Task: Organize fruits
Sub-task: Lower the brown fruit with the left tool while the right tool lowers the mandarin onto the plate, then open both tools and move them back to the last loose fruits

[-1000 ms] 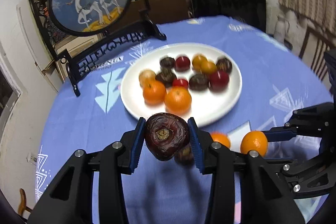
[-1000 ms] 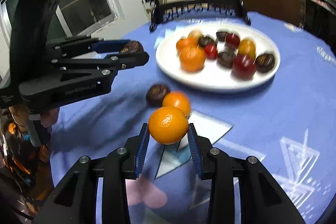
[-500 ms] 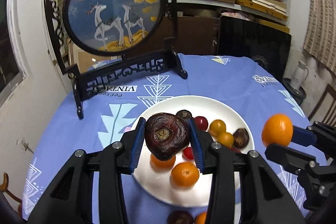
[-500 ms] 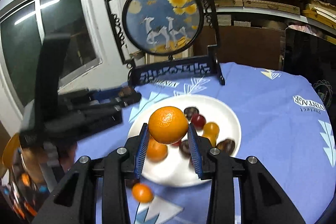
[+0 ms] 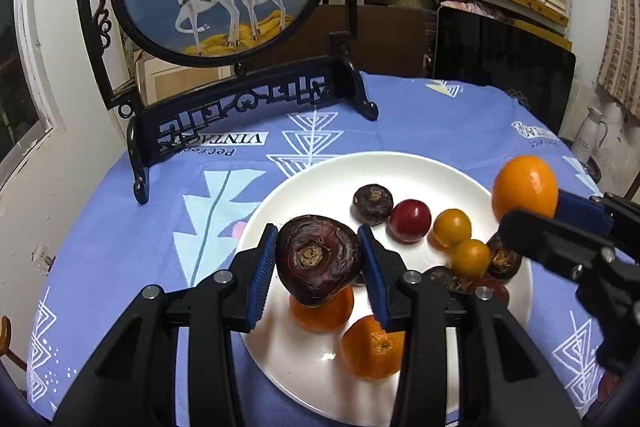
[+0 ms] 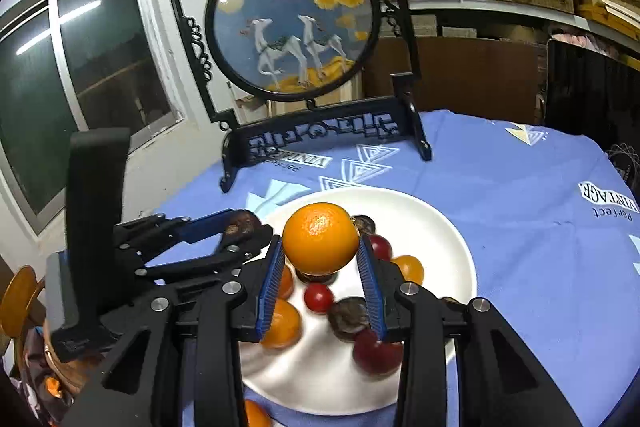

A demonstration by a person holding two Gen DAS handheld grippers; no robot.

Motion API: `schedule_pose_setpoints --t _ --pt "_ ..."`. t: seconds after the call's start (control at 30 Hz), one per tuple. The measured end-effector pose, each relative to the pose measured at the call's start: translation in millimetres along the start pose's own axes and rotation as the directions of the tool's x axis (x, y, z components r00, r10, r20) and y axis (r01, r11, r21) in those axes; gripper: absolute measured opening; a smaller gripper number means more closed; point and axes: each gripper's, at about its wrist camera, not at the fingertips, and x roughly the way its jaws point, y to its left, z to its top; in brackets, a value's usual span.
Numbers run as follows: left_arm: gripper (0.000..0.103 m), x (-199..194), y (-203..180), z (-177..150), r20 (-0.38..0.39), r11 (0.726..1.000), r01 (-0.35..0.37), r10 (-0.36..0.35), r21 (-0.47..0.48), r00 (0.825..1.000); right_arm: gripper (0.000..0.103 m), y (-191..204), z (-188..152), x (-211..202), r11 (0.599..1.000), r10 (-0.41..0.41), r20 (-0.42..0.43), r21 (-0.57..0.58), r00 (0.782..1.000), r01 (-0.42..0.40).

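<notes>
My left gripper (image 5: 318, 261) is shut on a dark brown chestnut-like fruit (image 5: 318, 259) and holds it above the near left part of the white plate (image 5: 320, 171). My right gripper (image 6: 320, 259) is shut on an orange mandarin (image 6: 321, 237) and holds it above the same plate (image 6: 440, 227). The plate holds mandarins (image 5: 372, 351), red fruits (image 5: 410, 220), small yellow-orange fruits (image 5: 452, 228) and dark brown fruits (image 5: 373, 203). The right gripper with its mandarin (image 5: 525, 187) shows at the right of the left wrist view. The left gripper (image 6: 240, 231) shows at the left of the right wrist view.
A round deer picture on a black carved stand (image 5: 240, 99) stands behind the plate on the blue patterned tablecloth (image 5: 440, 115). One mandarin (image 6: 254, 415) lies on the cloth in front of the plate. Shelves and a dark screen stand behind the table.
Both grippers have lifted their fruits from the cloth near the plate's front edge and moved forward over the plate. Both stayed shut on their fruits.
</notes>
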Motion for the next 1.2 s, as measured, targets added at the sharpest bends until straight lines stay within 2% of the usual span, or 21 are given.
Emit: schedule_pose_setpoints --t 0.37,0.43,0.47,0.53,0.67,0.83,0.93,1.07,1.17,1.2 --pt "0.041 9 -14 -6 0.004 0.998 -0.040 0.040 0.056 0.999 0.038 -9 -10 23 0.999 -0.029 -0.020 0.035 0.999 0.029" --pt "0.057 9 -15 -7 0.006 0.997 -0.040 0.040 0.061 0.999 0.047 -12 -12 25 0.998 -0.038 -0.003 0.048 0.999 0.038" --pt "0.071 8 -15 -7 0.014 0.997 -0.055 0.054 0.059 0.998 0.061 -14 -12 24 0.997 -0.046 0.010 0.056 0.999 0.045" --pt "0.073 6 -15 -8 0.037 0.995 -0.076 0.074 0.062 0.997 0.066 -18 -11 18 0.995 -0.063 0.045 0.079 0.997 0.059" --pt "0.073 5 -13 -7 0.034 0.996 -0.066 0.064 0.057 0.997 0.070 -24 -9 10 0.993 -0.068 0.069 0.105 0.995 0.060" --pt "0.073 5 -10 -6 0.029 0.997 -0.068 0.067 0.048 0.997 0.071 -22 -10 14 0.993 -0.065 0.049 0.099 0.997 0.060" --pt "0.077 2 -6 -3 0.035 0.997 -0.072 0.070 0.038 0.997 0.073 -19 -10 15 0.994 -0.063 0.040 0.087 0.997 0.059" --pt "0.079 -7 11 3 0.048 0.998 -0.065 0.065 -0.014 0.997 0.073 -8 -8 1 0.997 -0.049 0.042 0.070 0.998 0.046" --pt "0.084 -19 27 8 0.070 0.995 -0.047 0.053 -0.084 0.996 0.086 4 -25 -29 0.998 -0.004 0.060 0.059 0.998 0.000" --pt "0.086 -25 32 9 0.074 0.994 -0.031 0.039 -0.104 0.996 0.087 11 -38 -40 0.999 0.003 0.054 0.038 0.999 -0.005"
